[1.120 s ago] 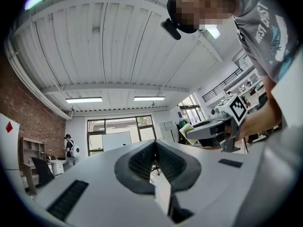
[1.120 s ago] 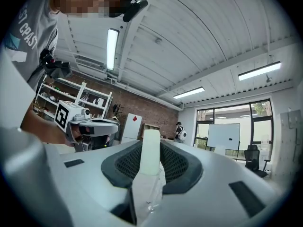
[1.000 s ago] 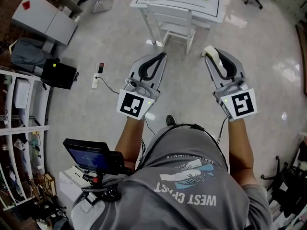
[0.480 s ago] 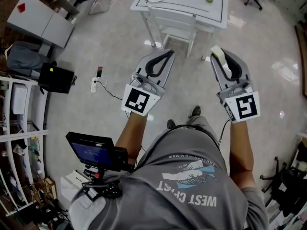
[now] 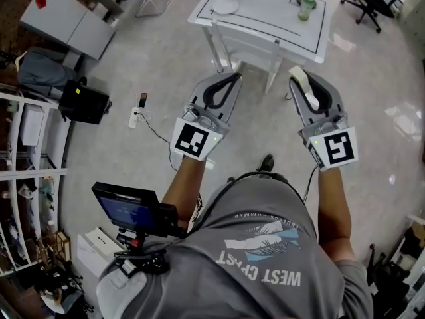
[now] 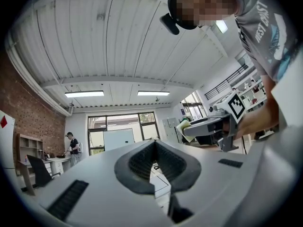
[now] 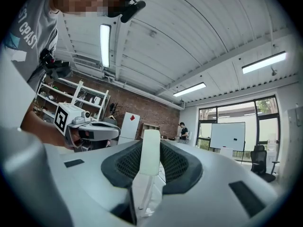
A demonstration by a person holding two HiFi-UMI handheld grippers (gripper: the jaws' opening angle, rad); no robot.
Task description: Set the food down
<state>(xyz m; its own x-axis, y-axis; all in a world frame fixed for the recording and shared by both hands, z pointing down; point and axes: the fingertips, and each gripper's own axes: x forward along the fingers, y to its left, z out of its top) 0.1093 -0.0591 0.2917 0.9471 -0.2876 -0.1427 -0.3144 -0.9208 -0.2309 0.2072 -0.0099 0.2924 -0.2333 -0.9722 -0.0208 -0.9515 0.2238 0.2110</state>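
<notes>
Pale food in right gripper

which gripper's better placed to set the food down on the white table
Right. The right gripper is shut on the pale food piece, while the left gripper is shut and empty. Neither is over the white table yet.

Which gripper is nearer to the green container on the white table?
Right. The right gripper, holding a pale food piece, is in line with the green container but short of it; the left gripper is farther off to its left.
</notes>
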